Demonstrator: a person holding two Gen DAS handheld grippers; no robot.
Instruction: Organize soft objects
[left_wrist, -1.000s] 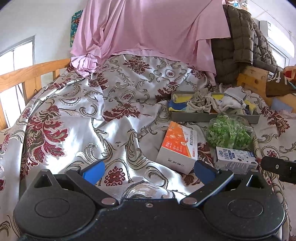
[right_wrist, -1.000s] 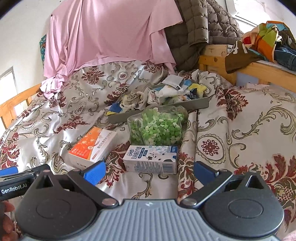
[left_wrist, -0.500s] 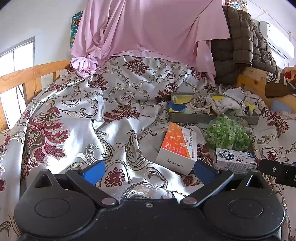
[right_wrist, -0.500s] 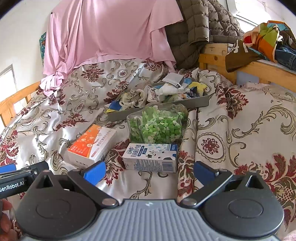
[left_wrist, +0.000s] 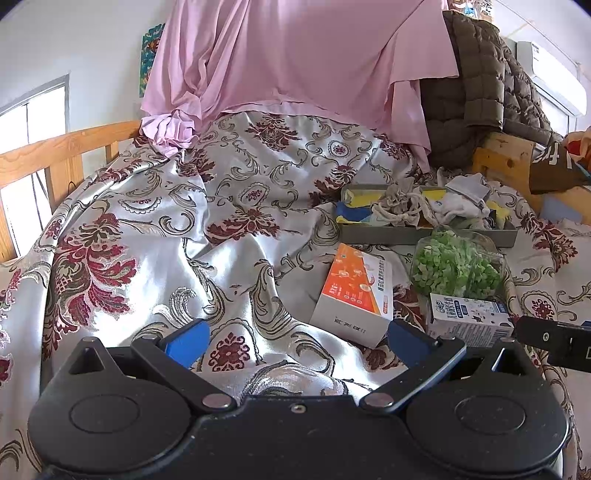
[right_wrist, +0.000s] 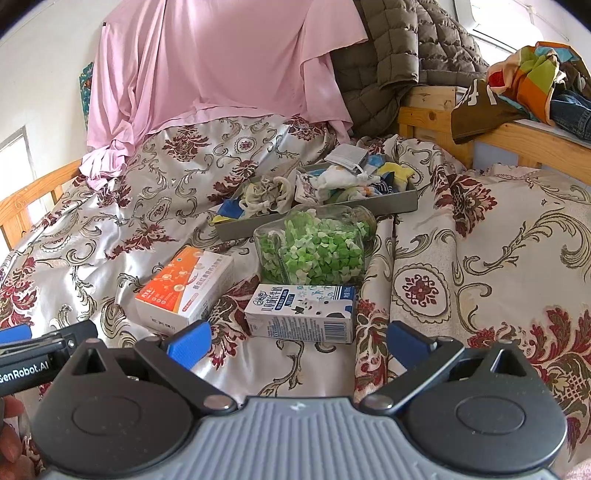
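Count: two cartons, one jar, one tray on the bed (left_wrist: 155, 236). That's it for loose stuff.
Left hand-held gripper (left_wrist: 295, 341): blue fingers spread wide, nothing between them, hovering low over bare bedspread at the near edge.
Open room: whole left side of the bed is just rumpled floral cover out to the wooden rail (left_wrist: 55, 155), loads of space to move there.
Orange box (right_wrist: 184, 286): lying flat, just left of the milk carton, a little apart from it.
Milk carton (right_wrist: 301, 314): on its side, right in front of the jar, looks to be touching it.
Jar (right_wrist: 314, 247): clear, tipped on its side, full of green and white bits, up against the tray's front wall.
Tray (right_wrist: 314, 218): grey, shallow, holds the soft things (right_wrist: 332, 184): a jumble of socks and cloths, can't count them.
Right hand-held gripper (right_wrist: 297, 341): fingers also wide apart and empty, pointed at the milk carton, just short of it.
Right side: flat bedspread runs to the wooden rail (right_wrist: 517, 136) with clothes piled on it.
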